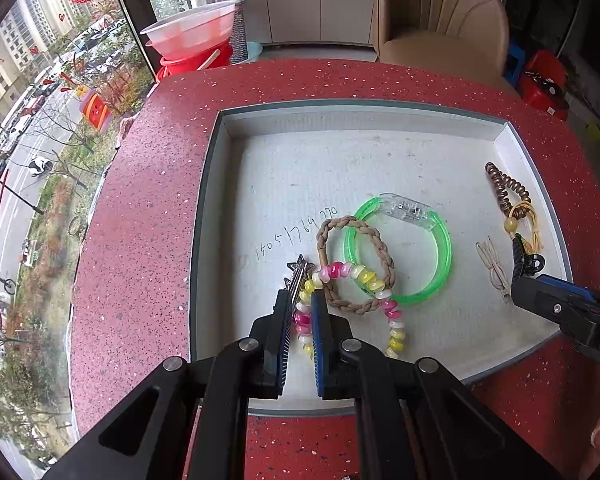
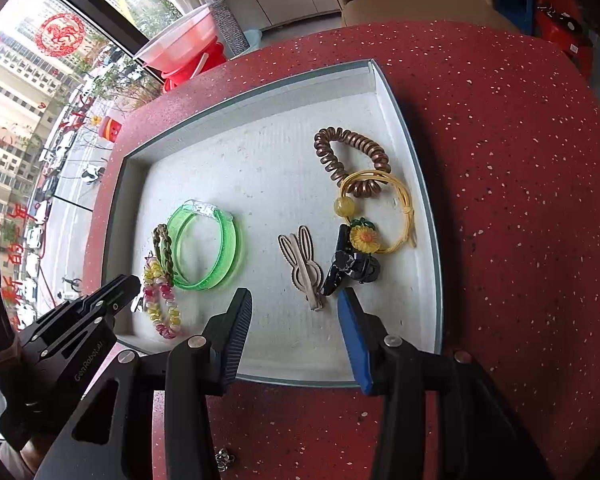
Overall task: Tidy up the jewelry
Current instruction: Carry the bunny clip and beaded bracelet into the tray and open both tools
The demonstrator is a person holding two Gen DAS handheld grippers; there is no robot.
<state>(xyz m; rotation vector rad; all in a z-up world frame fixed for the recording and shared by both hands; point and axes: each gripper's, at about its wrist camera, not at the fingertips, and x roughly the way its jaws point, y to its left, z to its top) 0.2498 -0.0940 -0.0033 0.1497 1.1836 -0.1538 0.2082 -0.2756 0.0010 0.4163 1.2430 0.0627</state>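
A grey-rimmed white tray [image 1: 208, 200] [image 2: 116, 216] holds the jewelry. My left gripper [image 1: 299, 296] [image 2: 134, 282] is shut on a silver star hair clip [image 1: 299, 270] at the tray's near left, over a pink-yellow bead bracelet [image 1: 364, 276] [image 2: 160, 304]. A tan braided bracelet [image 1: 388, 260] and a green bangle [image 1: 444, 256] [image 2: 228, 248] overlap beside it. My right gripper [image 2: 295, 296] [image 1: 526, 286] stands open over the near right. The lower end of a beige rabbit clip [image 2: 304, 264] lies between its fingers, untouched. A black clip [image 2: 352, 268] lies by the blue fingertip.
A brown coil hair tie [image 2: 328, 160] and a yellow cord ring with a sunflower [image 2: 364, 238] lie at the tray's right side. The tray sits on a red speckled table [image 1: 140, 240]. Behind it stand a beige chair [image 1: 440, 20] and stacked basins [image 1: 192, 36]; a window is on the left.
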